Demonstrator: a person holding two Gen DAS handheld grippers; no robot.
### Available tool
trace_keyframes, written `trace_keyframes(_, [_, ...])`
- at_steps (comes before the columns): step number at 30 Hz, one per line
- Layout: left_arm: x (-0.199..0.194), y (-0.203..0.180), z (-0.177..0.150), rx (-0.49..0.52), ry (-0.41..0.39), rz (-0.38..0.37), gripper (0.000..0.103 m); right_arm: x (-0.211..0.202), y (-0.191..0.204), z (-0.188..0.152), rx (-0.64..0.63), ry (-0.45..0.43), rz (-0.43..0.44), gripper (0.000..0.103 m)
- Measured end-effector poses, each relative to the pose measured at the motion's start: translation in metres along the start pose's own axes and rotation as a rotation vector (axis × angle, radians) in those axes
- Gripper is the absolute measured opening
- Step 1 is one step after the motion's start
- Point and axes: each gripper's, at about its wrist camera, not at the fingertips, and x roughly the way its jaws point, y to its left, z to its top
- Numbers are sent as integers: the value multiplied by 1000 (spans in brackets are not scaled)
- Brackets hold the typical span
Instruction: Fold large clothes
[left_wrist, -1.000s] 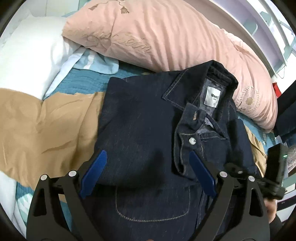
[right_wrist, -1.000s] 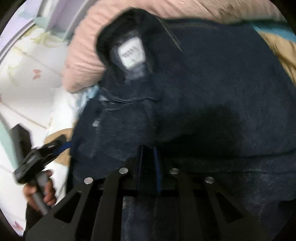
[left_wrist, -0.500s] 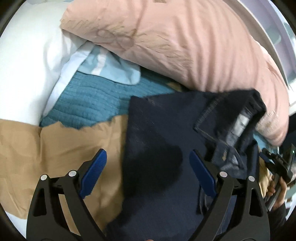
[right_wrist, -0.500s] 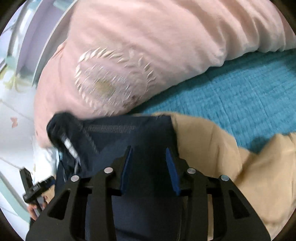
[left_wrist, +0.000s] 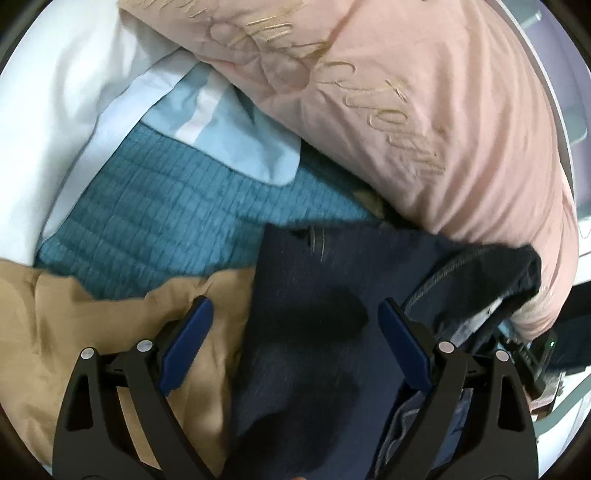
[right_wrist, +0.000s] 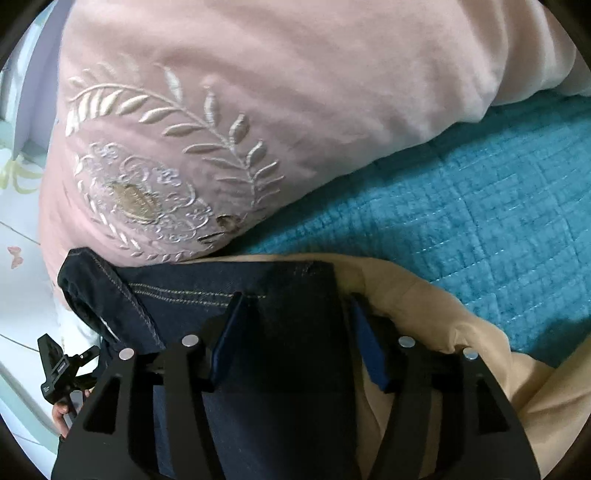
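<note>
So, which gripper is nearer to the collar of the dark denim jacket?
Left, as far as I can tell. The left gripper has the collar just beyond its right finger. The right gripper, jaws opening, straddles the jacket's far edge.

Soft, even light is seen – edges are bent by fisheye distortion, mild motion blur throughout.

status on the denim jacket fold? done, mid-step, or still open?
Done, it seems: the denim jacket lies as a compact folded stack on the tan garment, collar beside the pink pillow. In hand: nothing. The left gripper is open over it; the right gripper's jaws are opening, denim below them but unpinched. Left: perhaps tidying, then the unfolded tan garment.
</note>
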Motion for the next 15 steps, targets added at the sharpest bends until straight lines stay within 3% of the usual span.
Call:
trace_keyframes(4, [17, -7, 8, 21, 45, 62, 91, 2, 8, 3, -58, 6, -42, 56])
trace_keyframes(7, [19, -15, 15, 36, 23, 75, 91, -6, 19, 2, -121, -19, -77, 41])
trace_keyframes(9, [16, -20, 19, 58, 4, 64, 90, -7, 23, 0, -137, -34, -100, 20])
trace_keyframes(10, [12, -23, 20, 65, -27, 69, 90, -11, 21, 1, -136, -46, -103, 16])
trace_keyframes(12, [4, -27, 22, 75, -80, 46, 90, -13, 18, 1, -133, -49, -84, 12])
trace_keyframes(14, [11, -29, 23, 82, -30, 21, 79, -18, 15, 1, -147, -61, -84, 11])
trace_keyframes(15, [17, -31, 22, 107, -3, 61, 77, -22, 11, 3, -148, -61, -84, 11])
